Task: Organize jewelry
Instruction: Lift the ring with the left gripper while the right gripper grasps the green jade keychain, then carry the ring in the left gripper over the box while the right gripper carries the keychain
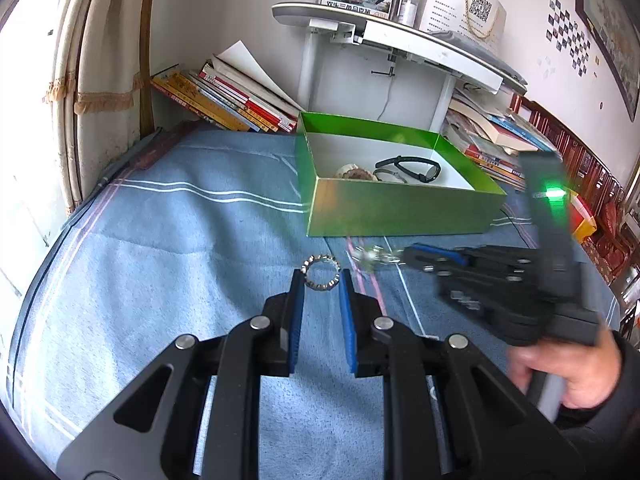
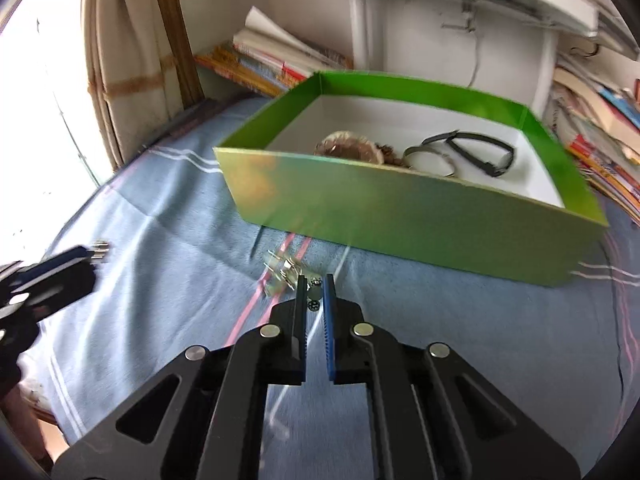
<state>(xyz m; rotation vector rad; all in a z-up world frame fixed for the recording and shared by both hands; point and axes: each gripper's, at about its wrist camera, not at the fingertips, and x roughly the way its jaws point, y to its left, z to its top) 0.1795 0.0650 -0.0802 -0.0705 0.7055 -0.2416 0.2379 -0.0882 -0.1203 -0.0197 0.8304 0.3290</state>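
Observation:
My left gripper point(image 1: 320, 280) is shut on a small silver beaded ring point(image 1: 320, 271), held just above the blue blanket point(image 1: 180, 240). To its right, my right gripper point(image 1: 404, 257) is shut on a blurred silver chain piece point(image 1: 370, 256) that lies on the blanket. In the right wrist view the chain piece point(image 2: 286, 270) sits at the tips of the right gripper point(image 2: 315, 285), with small beads between the blue pads. The left gripper point(image 2: 94, 256) shows at the left edge there. The open green box point(image 1: 400, 208) behind holds a black wristband point(image 1: 416, 168), a silver bangle point(image 2: 432, 160) and a brown beaded piece point(image 2: 348, 148).
Stacked books point(image 1: 232, 100) lean against the wall behind the box, and more books point(image 1: 492, 140) lie to the right. A white desk stand point(image 1: 380, 36) rises behind the box. A curtain point(image 1: 104, 80) hangs at the left. A hand point(image 1: 568, 368) grips the right tool.

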